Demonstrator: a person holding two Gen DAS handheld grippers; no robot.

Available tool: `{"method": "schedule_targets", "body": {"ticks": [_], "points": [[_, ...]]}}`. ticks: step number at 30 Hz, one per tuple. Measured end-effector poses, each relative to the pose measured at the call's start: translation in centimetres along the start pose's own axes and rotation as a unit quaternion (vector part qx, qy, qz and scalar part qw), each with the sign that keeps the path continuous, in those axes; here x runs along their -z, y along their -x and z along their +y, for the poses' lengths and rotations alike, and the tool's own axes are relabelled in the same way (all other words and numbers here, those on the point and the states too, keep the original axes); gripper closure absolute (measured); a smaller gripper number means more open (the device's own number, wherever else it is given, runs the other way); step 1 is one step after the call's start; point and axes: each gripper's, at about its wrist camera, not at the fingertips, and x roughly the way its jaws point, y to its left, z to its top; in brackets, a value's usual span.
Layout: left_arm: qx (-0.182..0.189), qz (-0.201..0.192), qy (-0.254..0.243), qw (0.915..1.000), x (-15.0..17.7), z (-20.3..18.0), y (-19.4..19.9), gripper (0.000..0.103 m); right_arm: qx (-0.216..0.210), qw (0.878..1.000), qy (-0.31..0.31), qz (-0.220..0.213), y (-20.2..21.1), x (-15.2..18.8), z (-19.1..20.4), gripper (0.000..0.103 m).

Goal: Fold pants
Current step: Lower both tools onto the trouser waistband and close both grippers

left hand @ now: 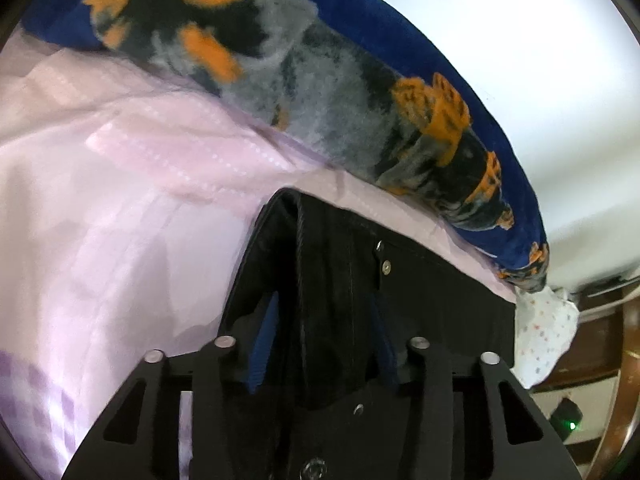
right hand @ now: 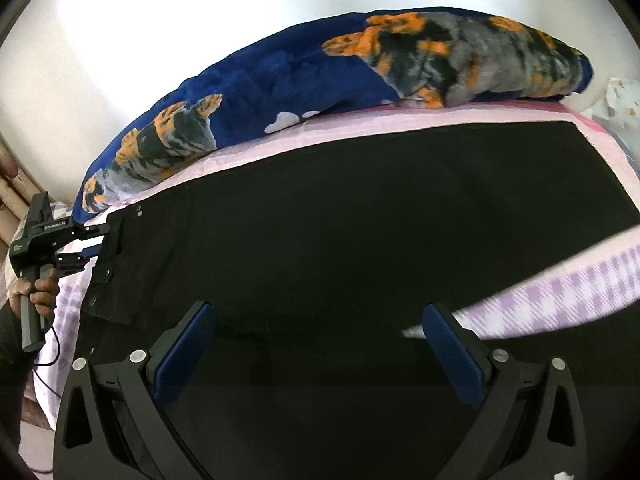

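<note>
Black pants (right hand: 360, 220) lie spread flat across a pink and lilac bed sheet (right hand: 560, 292). In the left wrist view their waistband end (left hand: 420, 300), with metal studs, lies bunched into a raised fold. My left gripper (left hand: 323, 336) straddles that fold, its blue pads a little apart from the cloth on both sides, so it is open. The right wrist view shows this gripper (right hand: 90, 244) at the waistband's left corner, held by a hand (right hand: 40, 292). My right gripper (right hand: 318, 356) hovers wide open over the middle of the pants, nothing between its pads (right hand: 184, 352).
A rolled blue blanket with an orange and grey animal print (left hand: 320, 100) (right hand: 280, 80) lies along the far side of the bed against a white wall. A white dotted cloth (left hand: 544, 332) hangs at the bed's corner, beside brown wooden furniture (left hand: 624, 360).
</note>
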Motion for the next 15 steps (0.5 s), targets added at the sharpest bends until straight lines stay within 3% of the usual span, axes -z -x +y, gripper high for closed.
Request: {"method": "schedule_targets", "body": {"ticks": [2,7,14,15], "points": [[0.019,0.008,-0.007,0.9998,-0.8,0.0,-0.3,0.066,-0.003,1.0,0.004,0.0,-0.9,-0.8,0.2,0.0],[0.027,0.02,-0.038,0.9987,-2.2,-1.1,-1.6,0.066,-0.008,1.0,0.014,-0.001,-2.4,-2.3,0.9,0.0],[0.056,0.015,-0.016,0.9982,-4.1,-1.0,-3.0,0.066,-0.049,0.998,0.043,0.006,-4.1,-4.5,1.9,0.0],[0.063,0.011,-0.005,0.9979,-4.2,-0.7,-3.0,0.071,-0.053,0.997,0.05,0.007,-4.3,-4.9,2.1,0.0]]}}
